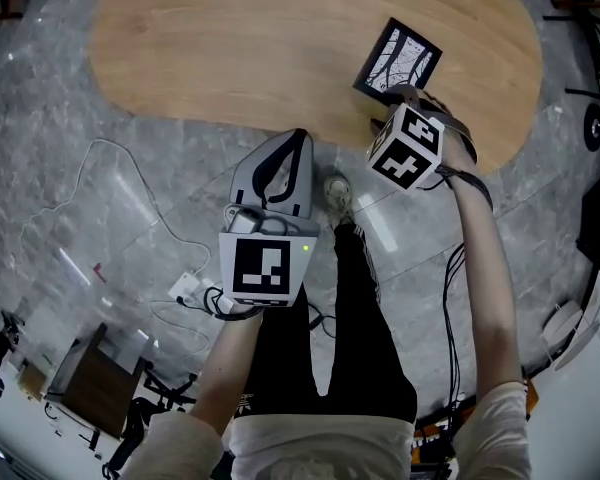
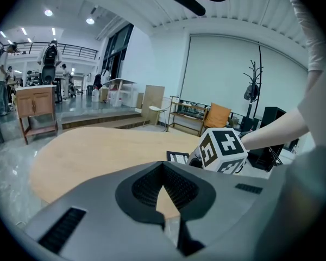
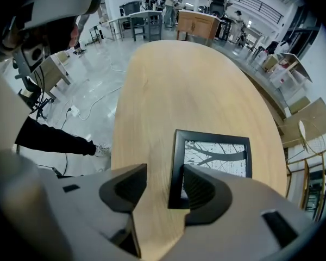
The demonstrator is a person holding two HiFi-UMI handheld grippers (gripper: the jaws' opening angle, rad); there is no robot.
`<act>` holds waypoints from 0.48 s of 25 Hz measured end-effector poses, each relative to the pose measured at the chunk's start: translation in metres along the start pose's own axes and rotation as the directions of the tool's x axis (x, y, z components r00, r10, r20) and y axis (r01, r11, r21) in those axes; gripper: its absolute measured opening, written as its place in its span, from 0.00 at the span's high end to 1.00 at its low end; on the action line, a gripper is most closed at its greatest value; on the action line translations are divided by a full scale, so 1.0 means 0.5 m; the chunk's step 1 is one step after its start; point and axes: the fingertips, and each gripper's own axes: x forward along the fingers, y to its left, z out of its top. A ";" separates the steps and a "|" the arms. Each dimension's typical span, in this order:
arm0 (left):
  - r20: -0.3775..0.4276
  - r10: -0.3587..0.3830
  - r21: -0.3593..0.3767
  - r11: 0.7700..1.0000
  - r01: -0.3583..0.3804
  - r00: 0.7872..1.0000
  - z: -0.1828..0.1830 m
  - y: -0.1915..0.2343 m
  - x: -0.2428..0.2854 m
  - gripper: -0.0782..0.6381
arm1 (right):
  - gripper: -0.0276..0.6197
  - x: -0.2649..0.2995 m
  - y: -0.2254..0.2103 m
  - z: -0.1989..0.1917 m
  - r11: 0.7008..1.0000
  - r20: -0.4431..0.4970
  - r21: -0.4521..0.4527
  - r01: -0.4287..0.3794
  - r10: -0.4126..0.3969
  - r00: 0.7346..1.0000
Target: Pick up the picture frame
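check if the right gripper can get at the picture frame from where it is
Probably yes: the right gripper hangs open over an edge of the picture frame on the wooden table, nothing in between. The frame lies flat, though.

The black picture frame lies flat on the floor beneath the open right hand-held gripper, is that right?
No. The picture frame lies flat on the wooden table, not the floor, as the right gripper view shows. The right hand-held gripper is open above it.

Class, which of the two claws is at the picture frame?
The right claw: its jaws stand apart at the picture frame's corner. The left claw is shut, back from it.
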 end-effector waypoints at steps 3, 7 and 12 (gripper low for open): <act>-0.002 0.002 0.001 1.000 -0.002 1.000 -0.005 0.001 -0.001 0.88 | 0.62 0.002 0.003 0.000 1.000 -0.001 0.009 -0.002 0.002 1.000; -0.051 -0.004 0.010 1.000 0.005 0.999 -0.023 0.001 -0.006 0.88 | 0.62 -0.002 0.026 0.002 1.000 0.013 0.014 -0.026 0.026 1.000; -0.042 0.000 0.017 1.000 0.001 0.999 -0.026 0.000 -0.006 0.88 | 0.62 -0.005 0.092 -0.003 0.998 0.032 -0.004 -0.061 0.062 0.998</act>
